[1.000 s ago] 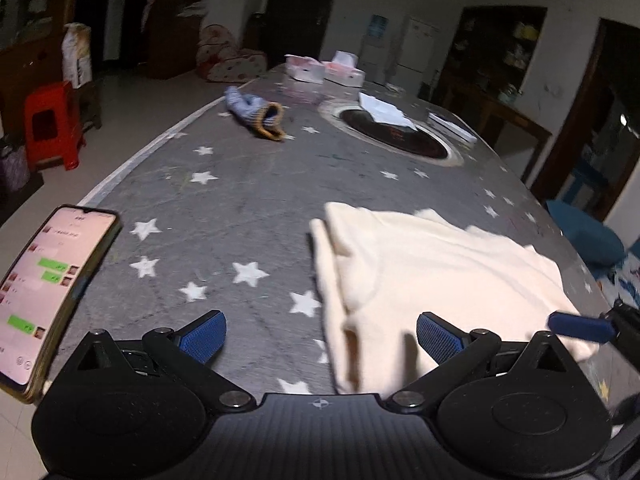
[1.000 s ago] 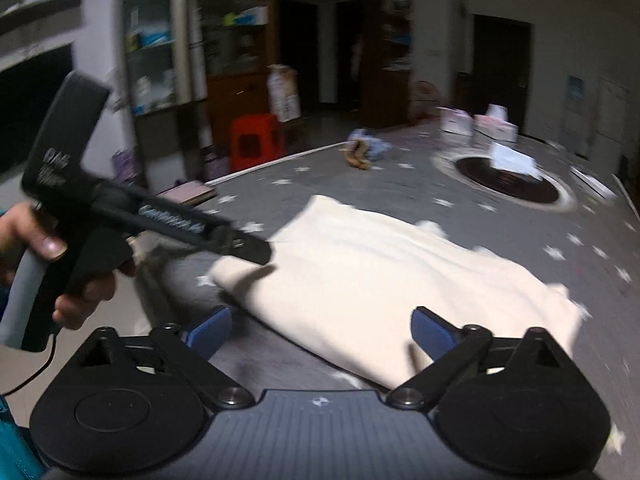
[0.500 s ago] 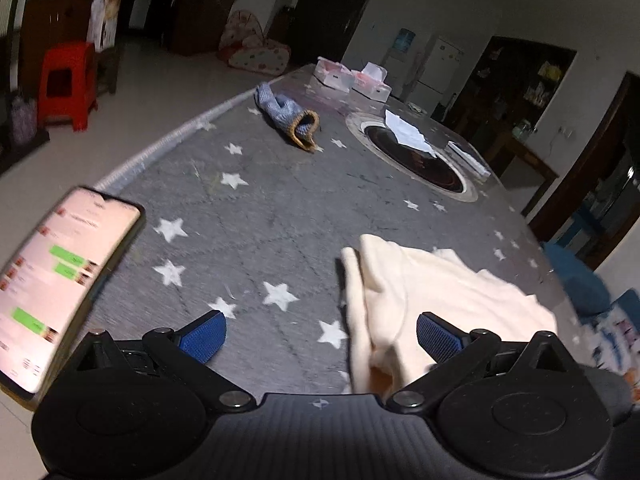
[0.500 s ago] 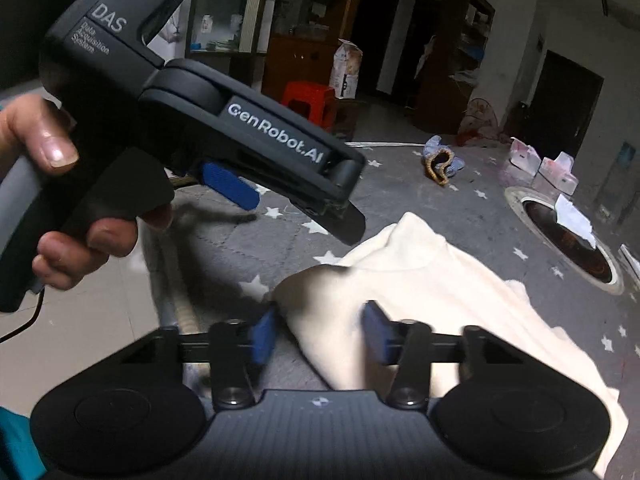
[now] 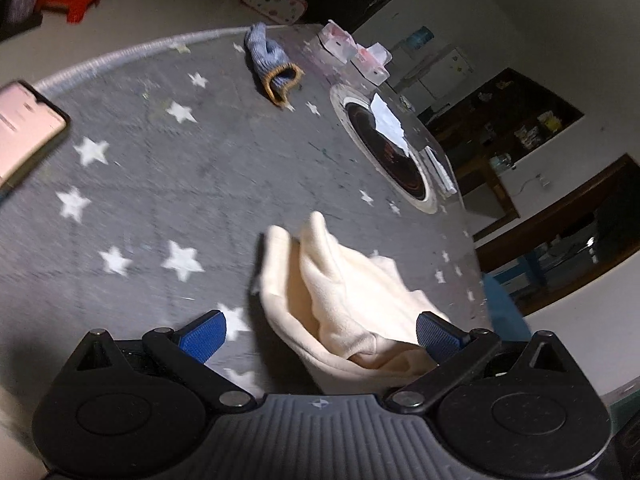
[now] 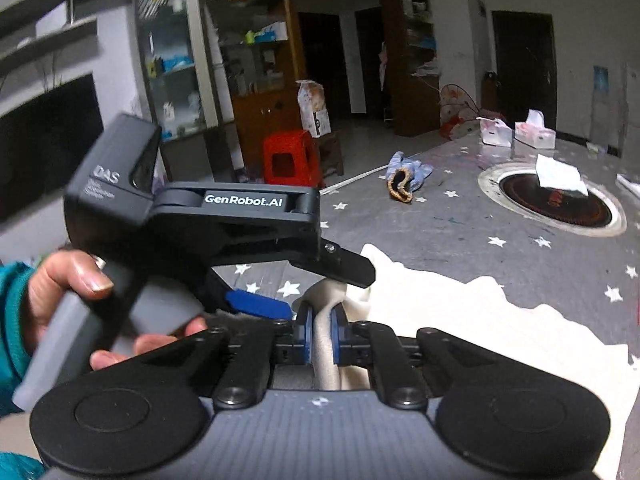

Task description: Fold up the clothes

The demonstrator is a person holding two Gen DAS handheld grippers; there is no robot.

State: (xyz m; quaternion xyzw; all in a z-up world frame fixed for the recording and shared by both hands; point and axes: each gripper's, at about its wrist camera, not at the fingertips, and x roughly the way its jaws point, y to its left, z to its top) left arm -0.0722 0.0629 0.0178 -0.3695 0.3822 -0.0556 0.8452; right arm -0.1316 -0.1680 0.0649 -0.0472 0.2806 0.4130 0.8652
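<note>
Garment (image 6: 460, 320) cream | tablecloth (image 5: 200, 184) grey, starred | room dim

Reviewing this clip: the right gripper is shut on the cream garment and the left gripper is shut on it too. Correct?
Not quite. The right gripper is shut on the cream garment, but the left gripper is open, its fingers wide apart either side of the cloth, as the left wrist view shows.

soft matt cream cloth garment (image 5: 344, 292)
</note>
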